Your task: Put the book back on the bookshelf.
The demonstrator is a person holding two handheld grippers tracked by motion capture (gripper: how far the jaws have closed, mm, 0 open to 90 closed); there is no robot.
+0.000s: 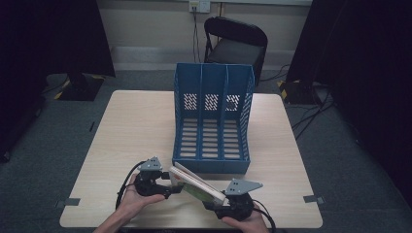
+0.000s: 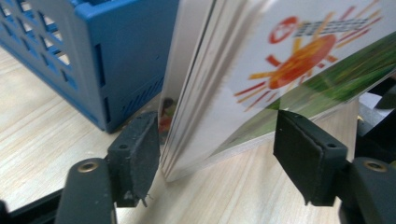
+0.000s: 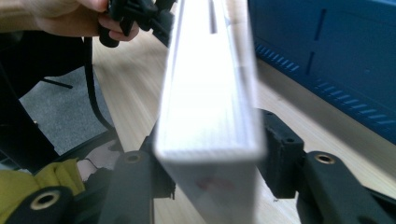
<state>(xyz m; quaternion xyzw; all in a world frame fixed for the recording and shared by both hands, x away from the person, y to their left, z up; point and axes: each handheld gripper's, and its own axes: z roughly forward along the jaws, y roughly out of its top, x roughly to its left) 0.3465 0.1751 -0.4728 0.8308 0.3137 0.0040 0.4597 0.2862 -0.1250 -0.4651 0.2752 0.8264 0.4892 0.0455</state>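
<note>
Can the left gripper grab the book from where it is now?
Probably yes. The left gripper has its jaws open on either side of the book, one pad already against it. Nothing blocks it; the right gripper holds the other end.

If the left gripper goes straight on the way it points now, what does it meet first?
The left gripper would first meet the book, which already stands between its open jaws. The blue file rack lies off to the side, probably out of that line.
</note>
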